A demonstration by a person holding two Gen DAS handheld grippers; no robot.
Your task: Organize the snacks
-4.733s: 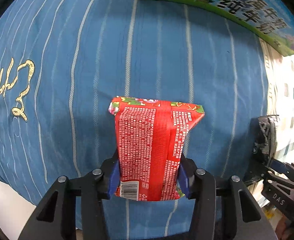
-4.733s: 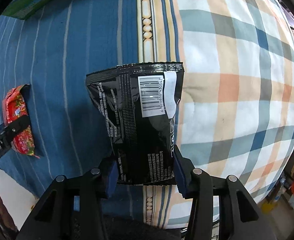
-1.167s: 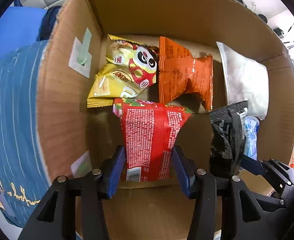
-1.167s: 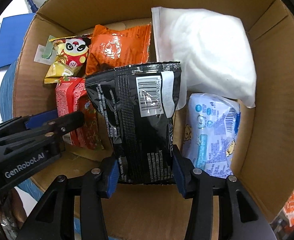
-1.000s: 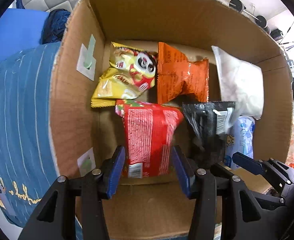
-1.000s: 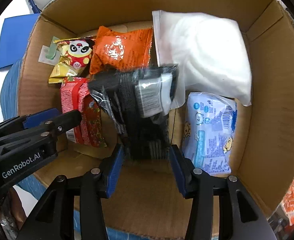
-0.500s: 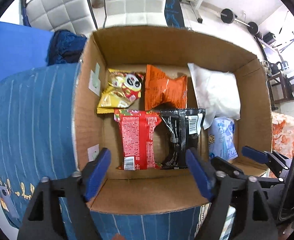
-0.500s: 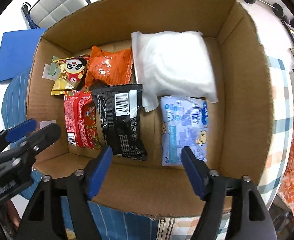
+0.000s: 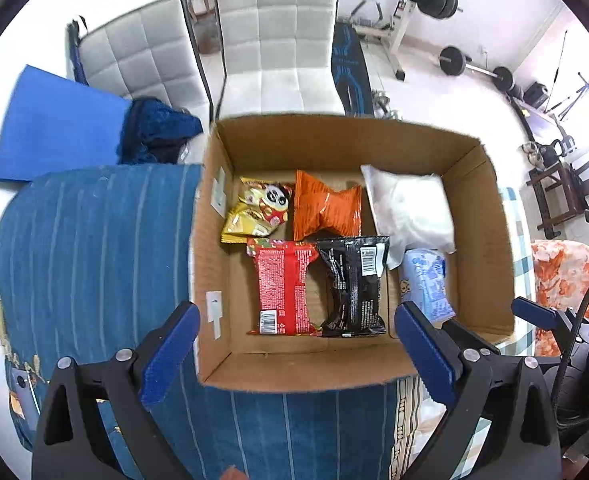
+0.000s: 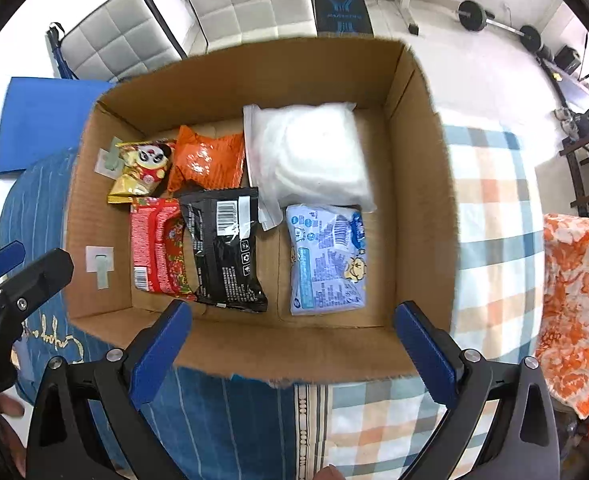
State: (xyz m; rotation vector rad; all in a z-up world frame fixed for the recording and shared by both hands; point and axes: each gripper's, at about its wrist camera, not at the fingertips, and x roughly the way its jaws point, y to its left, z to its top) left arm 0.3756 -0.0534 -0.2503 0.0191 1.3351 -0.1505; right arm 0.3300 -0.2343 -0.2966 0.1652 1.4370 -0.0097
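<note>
Inside the box [image 9: 490, 216], the red pack [image 9: 284, 286] and black pack [image 9: 354, 284] lie side by side along the near wall, beside the blue pack [image 10: 326, 256] toward the right wall. Both the left gripper [image 9: 296, 354] and right gripper [image 10: 292, 346] hang above the near rim, jaws spread wide and empty.

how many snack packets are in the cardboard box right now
6. Far row: yellow panda packet, orange packet, white pouch. Near row: red packet, black packet, pale blue packet. More could lie hidden under them in the cardboard box.
</note>
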